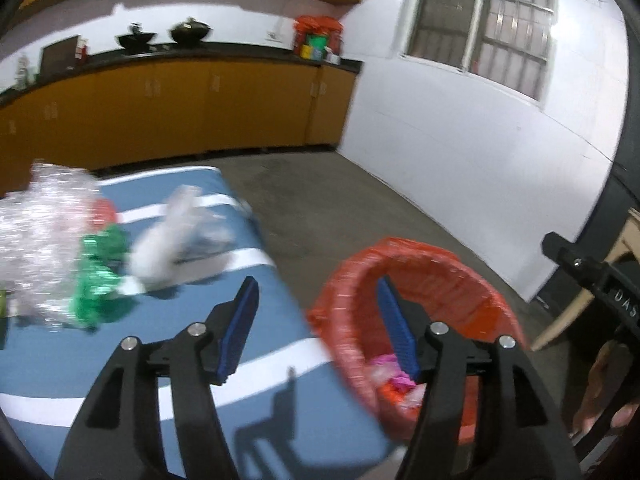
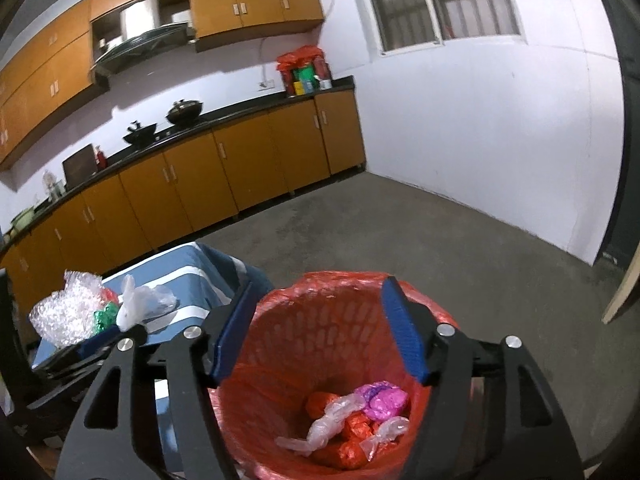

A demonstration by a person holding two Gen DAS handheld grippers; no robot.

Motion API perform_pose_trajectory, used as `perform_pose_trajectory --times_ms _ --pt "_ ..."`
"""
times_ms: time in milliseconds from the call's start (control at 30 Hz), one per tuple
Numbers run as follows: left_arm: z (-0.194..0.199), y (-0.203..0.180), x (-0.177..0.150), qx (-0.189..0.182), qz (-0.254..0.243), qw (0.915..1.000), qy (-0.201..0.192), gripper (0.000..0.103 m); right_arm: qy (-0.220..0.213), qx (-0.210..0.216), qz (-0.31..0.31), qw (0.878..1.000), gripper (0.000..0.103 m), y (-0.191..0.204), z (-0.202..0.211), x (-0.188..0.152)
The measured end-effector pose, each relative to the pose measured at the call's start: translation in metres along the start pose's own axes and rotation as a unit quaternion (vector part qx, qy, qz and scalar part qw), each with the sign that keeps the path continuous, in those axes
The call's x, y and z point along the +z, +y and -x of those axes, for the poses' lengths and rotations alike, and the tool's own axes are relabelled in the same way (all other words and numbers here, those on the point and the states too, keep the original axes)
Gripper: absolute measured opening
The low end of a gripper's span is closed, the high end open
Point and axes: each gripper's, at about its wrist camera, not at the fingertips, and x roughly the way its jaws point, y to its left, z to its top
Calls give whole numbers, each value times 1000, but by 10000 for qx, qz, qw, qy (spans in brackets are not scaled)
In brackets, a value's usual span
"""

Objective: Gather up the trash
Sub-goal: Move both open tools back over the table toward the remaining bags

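A bin lined with a red bag [image 2: 332, 320] stands on the floor beside the table. Inside it lie a pink foil wrapper [image 2: 384, 398], clear plastic film [image 2: 332, 420] and red wrappers [image 2: 344, 452]. My right gripper [image 2: 320, 292] hangs open over the bin's mouth with nothing between its fingers. My left gripper [image 1: 316, 288] is open and empty too, above the table edge next to the bin [image 1: 420, 276]. On the table lie bubble wrap [image 1: 44, 232], green foil [image 1: 100, 280] and a white plastic bag [image 1: 168, 240].
The table carries a blue cloth with white stripes [image 1: 260, 360]. Orange cabinets with a dark counter [image 2: 240, 152] run along the far wall. Bare concrete floor [image 2: 400, 232] lies beyond the bin, and a white wall [image 2: 480, 120] stands to the right.
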Motion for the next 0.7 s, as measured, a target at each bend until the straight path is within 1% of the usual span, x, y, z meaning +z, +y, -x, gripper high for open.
perform_pose_trajectory --times_ms 133,267,433,533,567,700 --pt "21 37 -4 566 85 9982 -193 66 -1 190 245 9995 66 28 -7 -1" --pt "44 82 -11 1116 349 9925 -354 71 68 463 462 9978 66 62 -17 -4" --pt "69 139 -21 1819 698 9798 -443 73 234 847 892 9921 66 120 -35 -14" --pt "80 165 -28 2119 853 9724 -470 73 370 1076 1084 9876 66 153 -49 -21" --pt "86 177 -30 2251 914 9688 -494 73 449 1165 1149 9855 66 166 -55 -24" --pt "103 206 -41 2549 1053 9597 -543 73 756 1372 1286 9792 64 204 -79 -36"
